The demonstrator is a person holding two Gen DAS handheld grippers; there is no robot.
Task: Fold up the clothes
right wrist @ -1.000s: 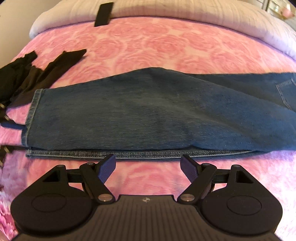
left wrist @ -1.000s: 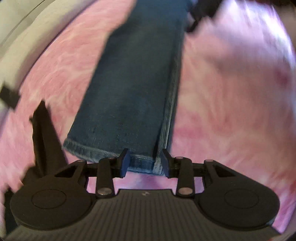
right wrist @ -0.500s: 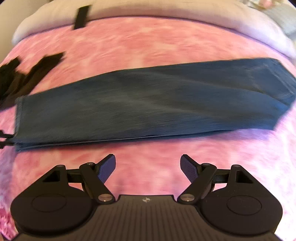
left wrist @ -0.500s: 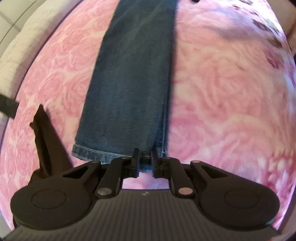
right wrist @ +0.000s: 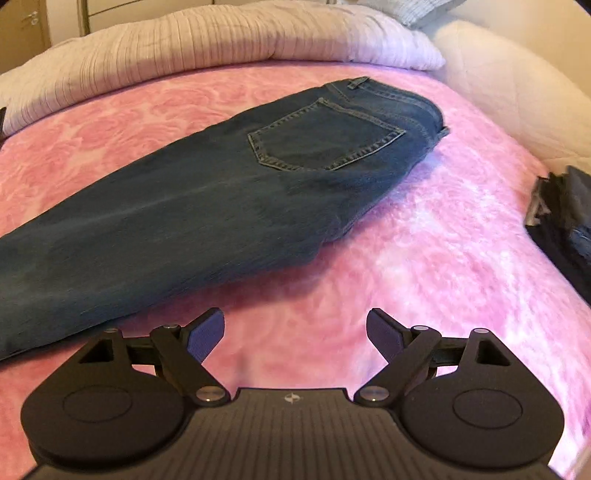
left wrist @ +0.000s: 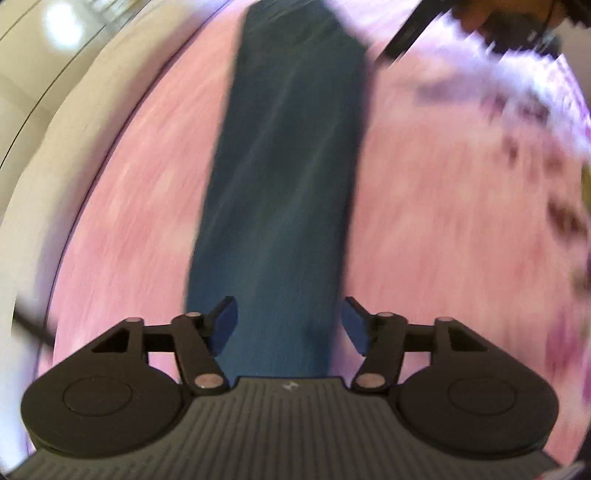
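Note:
Dark blue jeans (right wrist: 207,199), folded lengthwise leg on leg, lie flat on a pink rose-patterned bedspread (right wrist: 424,236). In the right wrist view the back pocket (right wrist: 325,136) and waistband sit at the far right. My right gripper (right wrist: 295,336) is open and empty, just off the jeans' near edge. In the blurred left wrist view the jeans (left wrist: 280,184) run lengthwise away from me. My left gripper (left wrist: 288,325) is open, its fingers straddling the leg end, with the denim between and under them.
A white ribbed pillow (right wrist: 184,48) and a cream quilt (right wrist: 517,92) border the bed's far side. A pile of dark clothes (right wrist: 561,229) lies at the right edge. In the left wrist view the other hand-held gripper shows at the top right (left wrist: 509,26).
My left gripper, shut at the jeans' hem half a second ago, has opened and moved forward over the leg. My right gripper has swung right along the jeans to the pocket end.

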